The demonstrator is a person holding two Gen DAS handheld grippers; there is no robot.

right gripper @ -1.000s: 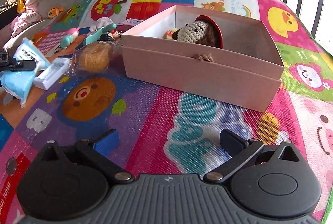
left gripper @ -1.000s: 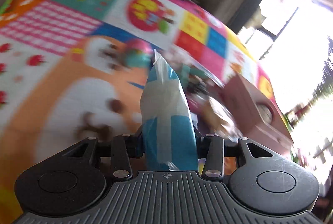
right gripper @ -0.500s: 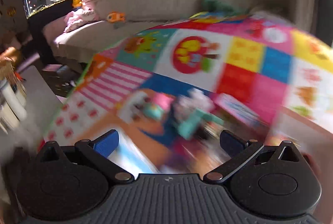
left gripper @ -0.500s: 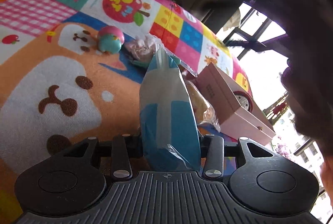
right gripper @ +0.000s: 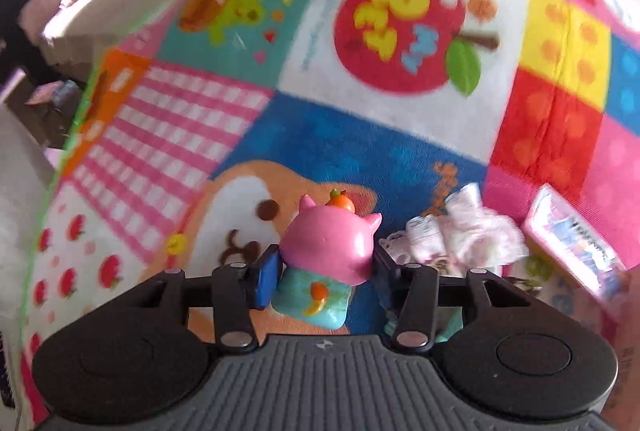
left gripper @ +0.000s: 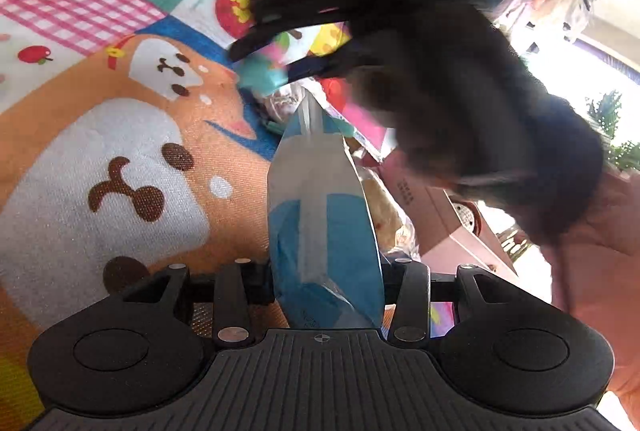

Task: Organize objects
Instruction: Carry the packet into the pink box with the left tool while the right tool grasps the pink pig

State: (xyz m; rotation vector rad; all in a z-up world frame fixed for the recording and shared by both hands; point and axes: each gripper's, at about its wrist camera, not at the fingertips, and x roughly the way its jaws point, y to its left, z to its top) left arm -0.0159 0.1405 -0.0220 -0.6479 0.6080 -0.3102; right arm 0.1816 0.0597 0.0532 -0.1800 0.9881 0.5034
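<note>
On the patchwork play mat, a pink-headed toy figure with a teal body is framed between the two fingers of the right gripper. The jaws are closing at this moment, with the figure between them; the blue pad is seen at the figure's left side, and whether both pads already press on it cannot be told. The figure looks like smooth, glossy plastic or rubber: light, probably rigid or only slightly yielding, and likely slippery on its rounded head. A hold lower down, across the neck or the flatter teal body, is judged safer than one on the dome, where the pads could slide off. The small orange ornament on top and the pointed ears look delicate and are best left untouched.

Beside the figure to the right, a crumpled white and pink wrapper and a pink card pack lie on the mat.

The left gripper is partly closed on a blue and white plastic packet, held upright by its lower end. The packet appears soft, light and crinkly, so a firm pinch is needed. A pink box is seen just behind it.
</note>
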